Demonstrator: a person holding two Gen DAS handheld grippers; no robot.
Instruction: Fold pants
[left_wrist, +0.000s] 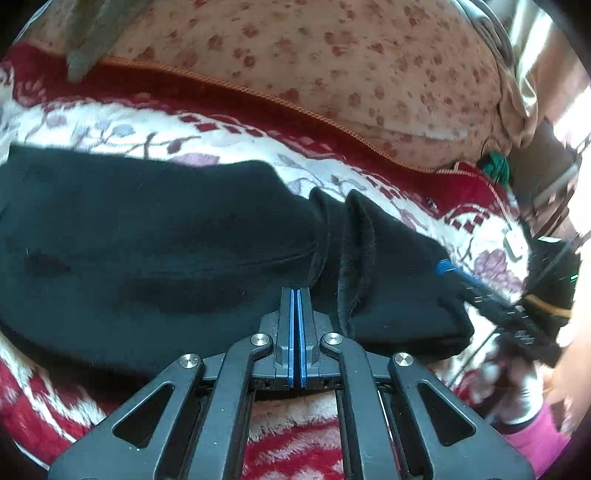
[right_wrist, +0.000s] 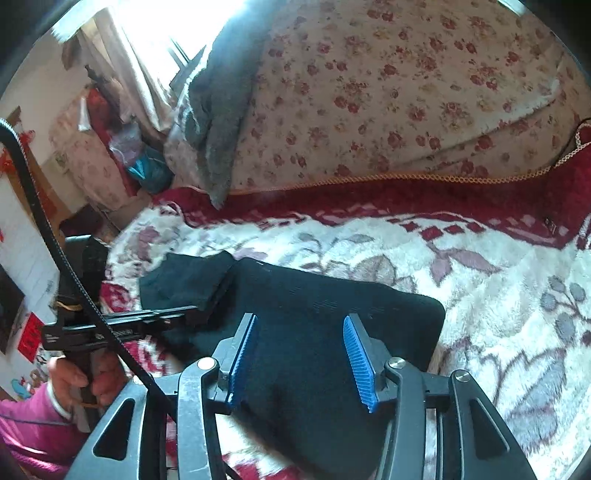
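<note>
Black pants (left_wrist: 147, 240) lie lengthwise across a red and white plush blanket (left_wrist: 110, 122), with a raised fold near their right end. My left gripper (left_wrist: 295, 295) hovers over the near edge of the pants. It is shut, blue pads pressed together with no cloth showing between them. In the right wrist view the pants (right_wrist: 314, 291) lie folded under my right gripper (right_wrist: 301, 317), which is open, its ribbed blue pads wide apart above the cloth. My left gripper (right_wrist: 192, 309) comes in from the left, its tip at the pants' folded end.
A floral quilt (right_wrist: 406, 92) piles up behind the blanket (right_wrist: 480, 277), with a grey cloth (right_wrist: 218, 110) draped on it. A hand and pink sleeve (right_wrist: 22, 424) hold the left tool. A black cable (right_wrist: 55, 240) crosses the left side. Clutter and a bright window lie beyond.
</note>
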